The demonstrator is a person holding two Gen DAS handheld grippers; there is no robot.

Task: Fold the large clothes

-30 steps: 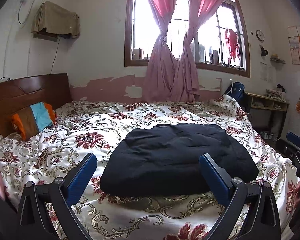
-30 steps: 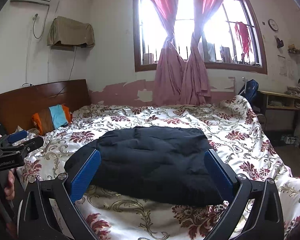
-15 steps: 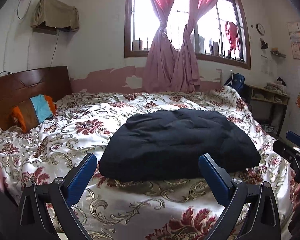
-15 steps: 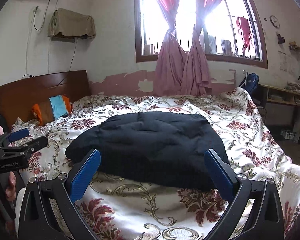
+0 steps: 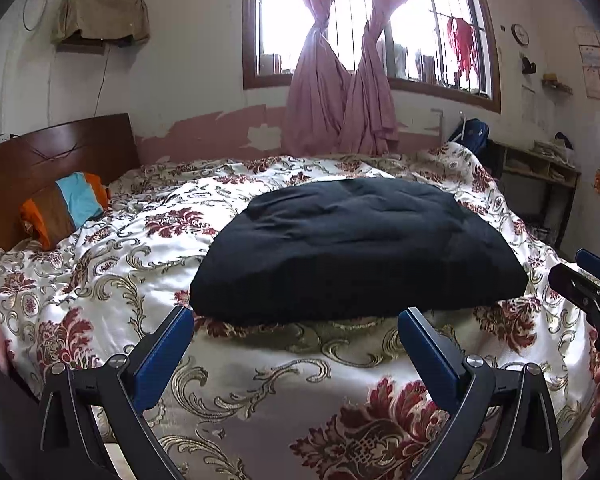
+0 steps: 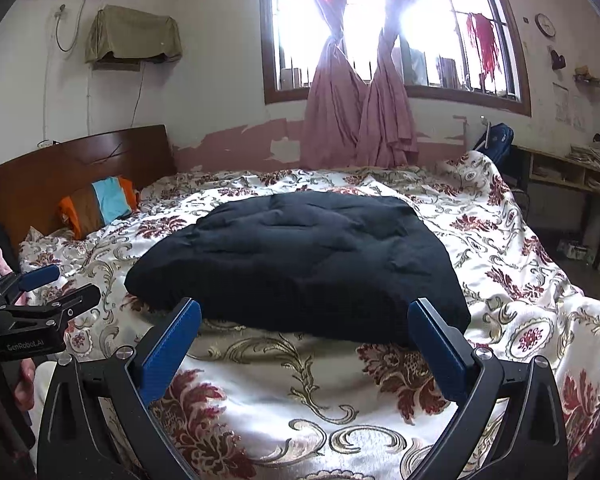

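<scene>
On the floral bedspread (image 5: pixel 100 280): one folded black garment (image 5: pixel 352 248), one striped pillow (image 5: pixel 66 208) far left. My left gripper (image 5: pixel 296 344) and right gripper (image 6: pixel 304 336), both spread, hold nothing.

A big black puffy folded garment (image 5: pixel 356 248) is seen lying on a bed covered with a shiny white quilt with red flowers and gold swirls (image 5: pixel 260 380). The left gripper (image 5: pixel 296 344) is held low at the near edge of the bed, and its two blue fingers (image 5: pixel 164 356) are spread wide apart with nothing between them. The garment is not touched by them. Part of the right gripper (image 5: pixel 588 284) is seen at the right edge. An orange, brown and blue striped pillow (image 5: pixel 66 208) is leaned against a dark wooden headboard (image 5: pixel 52 156). Twisted pink curtains (image 5: pixel 340 100) are hung at a bright window.
</scene>
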